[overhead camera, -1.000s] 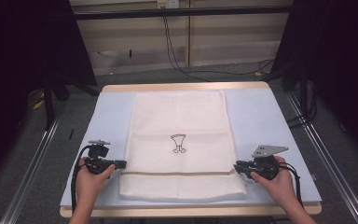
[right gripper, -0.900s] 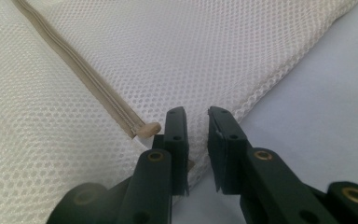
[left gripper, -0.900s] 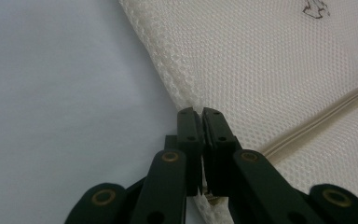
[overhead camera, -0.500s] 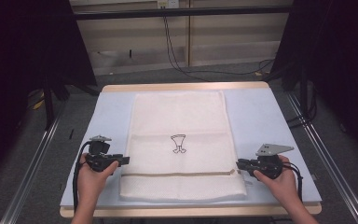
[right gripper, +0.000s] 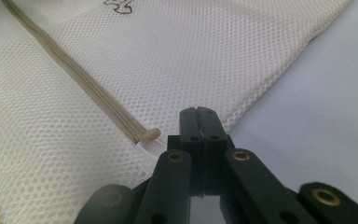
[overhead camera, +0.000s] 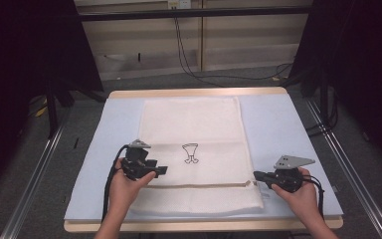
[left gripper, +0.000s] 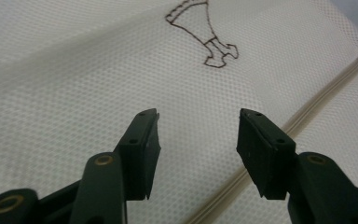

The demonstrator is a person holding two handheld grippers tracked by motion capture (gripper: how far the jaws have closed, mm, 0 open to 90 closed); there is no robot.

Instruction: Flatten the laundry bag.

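Mesh bag (overhead camera: 194, 149) lies flat in the middle of the table (overhead camera: 278, 122), on a pale blue sheet (overhead camera: 273, 134), and its zipper (overhead camera: 199, 186) runs across it near the edge closest to the person. A small dark drawing (overhead camera: 190, 153) sits on the bag a little beyond the zipper, about in the middle of its width. The left gripper (overhead camera: 160, 170) is over the left part of the bag, just beyond the zipper and to the left of the drawing. Its jaws have just been opening; in the left gripper view they stand spread apart over the mesh with nothing between them, and the left gripper (left gripper: 196, 140) points toward the drawing (left gripper: 200, 32), with the zipper (left gripper: 279, 135) passing under the right jaw. The right gripper (overhead camera: 256, 175) is at the right end of the zipper, at the right edge of the bag. Its jaws have just been closing, and in the right gripper view they are pressed together. The right gripper (right gripper: 199, 114) has its tips right beside the zipper end (right gripper: 147, 134), over the bag's edge; whether a bit of mesh is pinched there cannot be told.
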